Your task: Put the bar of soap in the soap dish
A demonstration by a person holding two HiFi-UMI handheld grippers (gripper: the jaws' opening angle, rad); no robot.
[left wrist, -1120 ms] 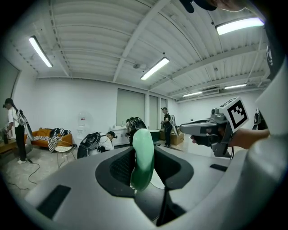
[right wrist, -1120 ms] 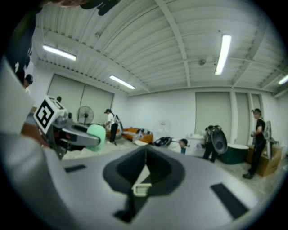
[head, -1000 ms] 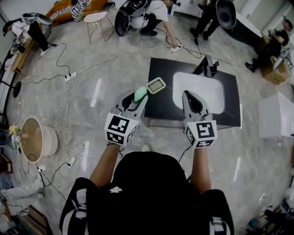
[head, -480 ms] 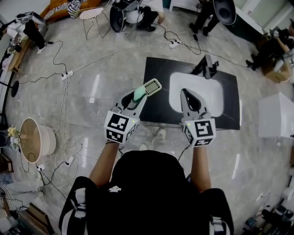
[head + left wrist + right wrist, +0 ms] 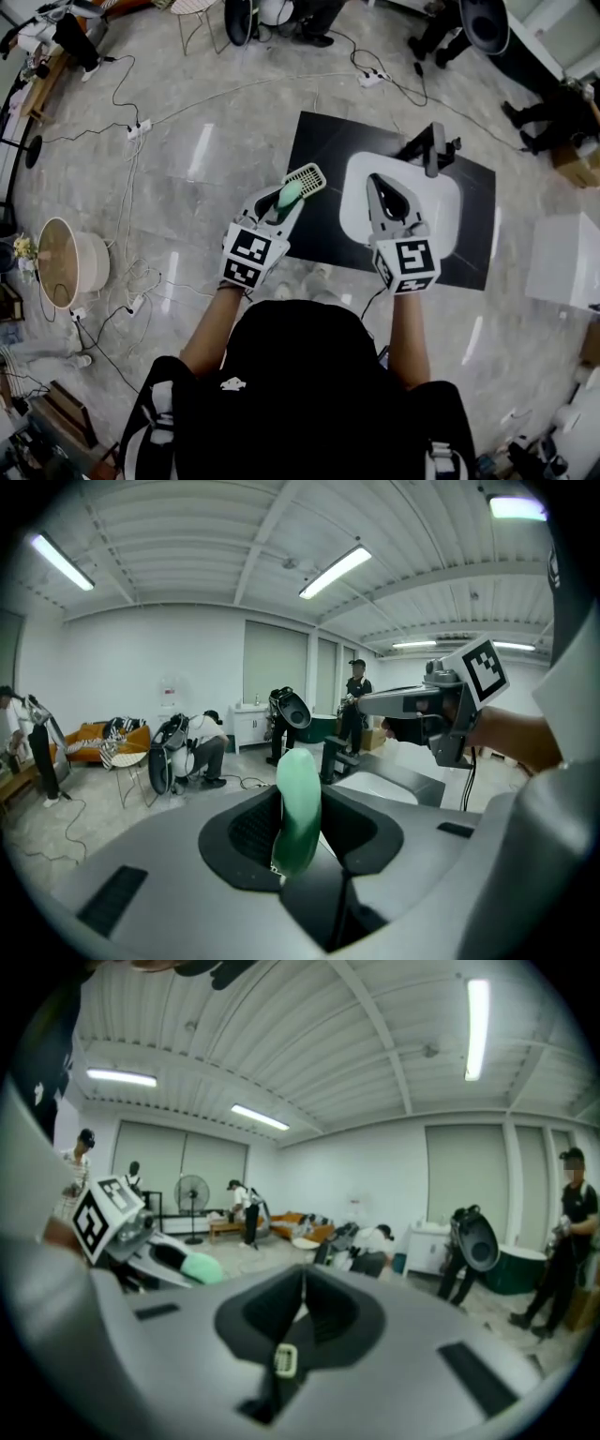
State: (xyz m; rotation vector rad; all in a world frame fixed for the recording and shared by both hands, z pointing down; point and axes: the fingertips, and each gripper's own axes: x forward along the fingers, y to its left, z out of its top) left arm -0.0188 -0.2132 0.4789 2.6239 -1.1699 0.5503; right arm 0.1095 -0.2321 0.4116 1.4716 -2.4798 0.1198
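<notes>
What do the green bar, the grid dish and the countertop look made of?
The green bar: matte, waxy, rounded edges, likely soap. The grid dish: pale, regular holes, probably moulded plastic. The countertop: black, smooth slab; stone or laminate, cannot tell.

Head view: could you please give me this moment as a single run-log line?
left hand-held gripper: shut on green bar of soap | right hand-held gripper: shut, empty | soap dish: on black counter, no soap yet

Lower end of bar of soap (image 5: 298,799) hidden between left jaws, soap dish (image 5: 310,175) corner covered by the soap
</notes>
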